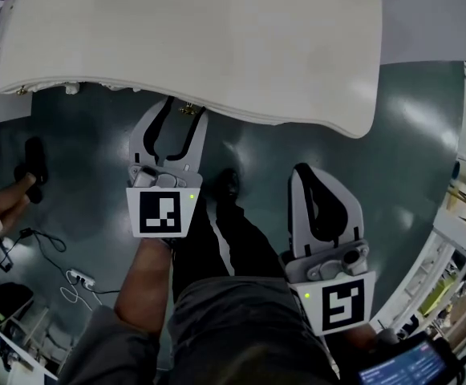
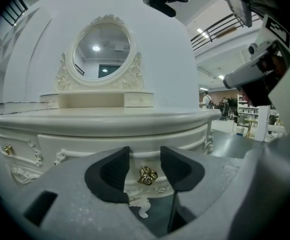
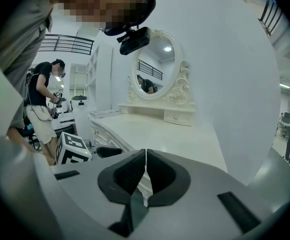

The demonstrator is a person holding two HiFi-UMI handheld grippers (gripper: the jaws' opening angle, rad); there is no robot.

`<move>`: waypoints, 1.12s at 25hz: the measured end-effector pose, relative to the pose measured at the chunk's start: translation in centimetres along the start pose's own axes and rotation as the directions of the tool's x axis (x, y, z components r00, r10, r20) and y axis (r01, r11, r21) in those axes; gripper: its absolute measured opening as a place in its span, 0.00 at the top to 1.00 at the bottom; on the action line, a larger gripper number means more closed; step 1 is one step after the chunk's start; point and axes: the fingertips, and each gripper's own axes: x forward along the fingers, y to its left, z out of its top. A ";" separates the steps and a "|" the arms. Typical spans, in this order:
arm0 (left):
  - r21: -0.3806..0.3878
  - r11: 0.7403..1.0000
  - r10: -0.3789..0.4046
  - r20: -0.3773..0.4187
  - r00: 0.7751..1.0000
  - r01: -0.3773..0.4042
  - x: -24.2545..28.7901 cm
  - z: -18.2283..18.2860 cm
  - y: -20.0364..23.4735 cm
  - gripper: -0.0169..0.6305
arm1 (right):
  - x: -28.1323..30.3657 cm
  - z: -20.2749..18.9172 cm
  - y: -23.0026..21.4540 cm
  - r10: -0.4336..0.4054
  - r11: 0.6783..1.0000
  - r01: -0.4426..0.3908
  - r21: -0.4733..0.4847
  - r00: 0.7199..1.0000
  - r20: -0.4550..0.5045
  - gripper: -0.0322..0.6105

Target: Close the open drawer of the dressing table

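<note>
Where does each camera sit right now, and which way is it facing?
Head view: on the person's head, steeply down on the tabletop and floor; left gripper, right gripper, forearm and legs show.
Left gripper view: on the left gripper, facing the table's front; its open jaws frame the gold handle.
Right gripper view: on the right gripper, looking across the tabletop; its jaws are shut, empty.
Shared: both gripper views show the oval mirror.

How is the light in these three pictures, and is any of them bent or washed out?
Head view: the dressing table top is nearly washed out, the floor dim with pale glare patches. Left gripper view: fisheye bends the table's front edge; the gold handle between the open jaws is sharp. Right gripper view: dark corners, even light, a mosaic patch on top.
</note>
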 end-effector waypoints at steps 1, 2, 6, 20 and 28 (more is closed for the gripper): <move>-0.002 1.000 0.002 -0.002 1.000 -0.002 0.1 0.0 -0.1 0.65 | -0.1 0.0 -0.2 -0.002 1.000 0.002 0.001 1.000 0.000 0.93; -0.004 1.000 0.003 -0.003 1.000 -0.003 0.2 0.1 -0.2 0.65 | -0.2 0.0 -0.4 -0.004 1.000 0.004 0.001 1.000 0.000 0.93; -0.003 1.000 0.005 0.000 1.000 -0.005 0.8 0.2 0.2 0.65 | -0.2 0.0 -1.0 -0.016 1.000 0.016 0.001 1.000 0.001 0.93; 0.006 1.000 -0.009 0.010 1.000 0.009 1.4 0.8 -0.1 0.64 | -1.3 0.0 -2.3 -0.039 0.999 0.039 0.008 0.999 0.005 0.93; -0.040 0.999 -0.014 0.013 1.000 0.014 -2.6 2.0 -2.3 0.63 | -2.1 1.4 -1.5 -0.024 1.000 0.024 0.007 0.999 0.045 0.93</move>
